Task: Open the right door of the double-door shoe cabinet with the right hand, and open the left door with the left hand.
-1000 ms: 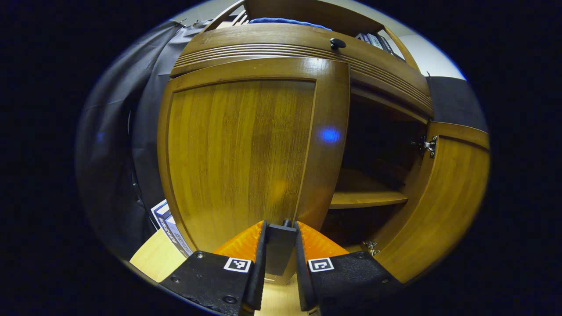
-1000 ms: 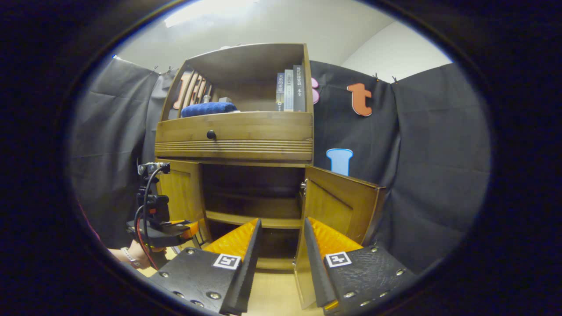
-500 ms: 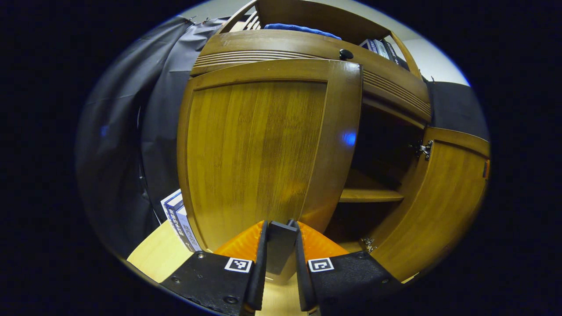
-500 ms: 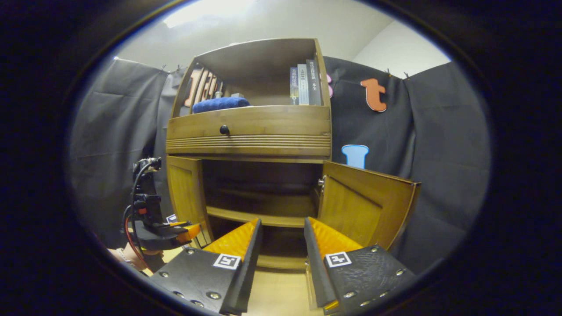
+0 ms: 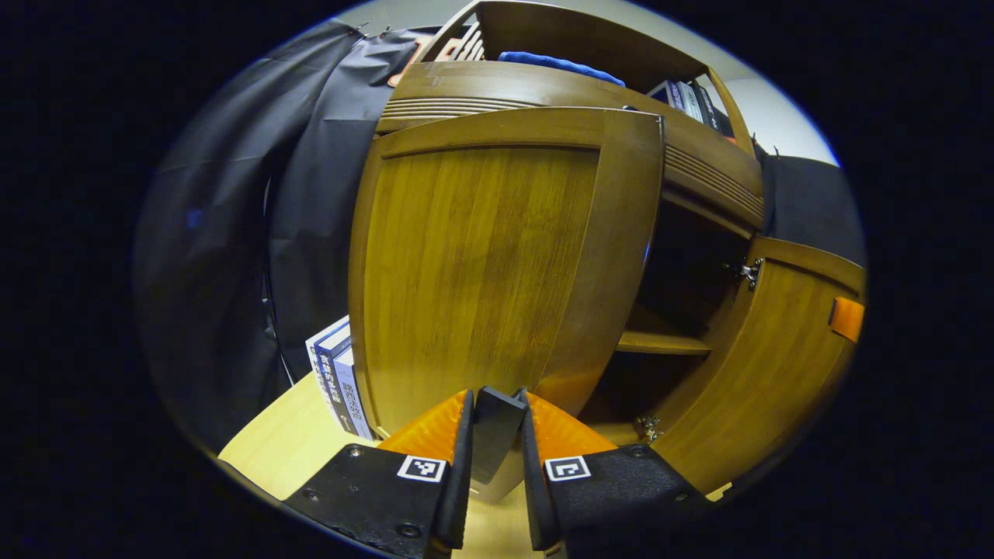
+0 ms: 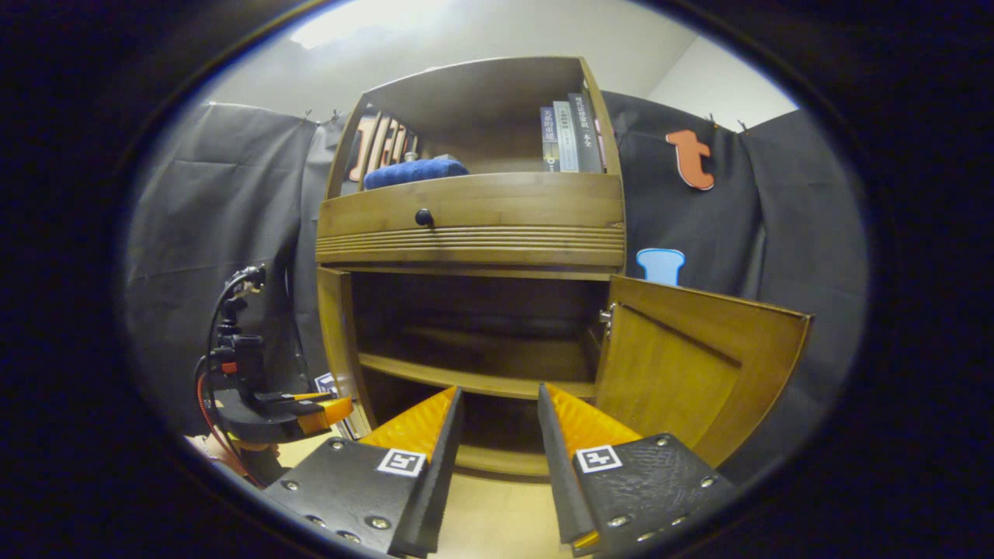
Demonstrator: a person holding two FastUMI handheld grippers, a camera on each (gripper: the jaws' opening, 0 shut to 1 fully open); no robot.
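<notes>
Two doors stand open on the shoe cabinet [image 6: 470, 225], and every place below is given from that cabinet. Farthest to its left hangs the booth's black cloth [image 5: 225, 225], soft and creased, with a few upright books [image 5: 340, 380] on the pale wooden floor [image 5: 283, 446] at the cabinet's left foot. Next comes the left door [image 5: 481, 264]: a tall, flat, glossy panel of honey-brown wood with vertical grain inside a plain frame, its long axis upright, swung out from the cabinet's left side. The left hand-held gripper [image 5: 495, 435] sits directly before that door's free lower edge, narrowed onto a small dark handle [image 5: 495, 431] that juts straight toward the camera, both fingers against it. I judge that any further swing must go round the hinges on the door's far left edge, so the pull is outward and leftward from the cabinet, and the left hand is plainly the nearer one. Right of the door lies the dark interior with one flat shelf [image 6: 474, 380]. Above runs a ribbed drawer front with a round dark knob [image 6: 423, 217]. In front of the cabinet's middle the right hand-held gripper [image 6: 497, 458] hangs free, fingers parted around nothing. The right door [image 6: 691, 365], of the same wood, stands swung wide to the cabinet's right.
</notes>
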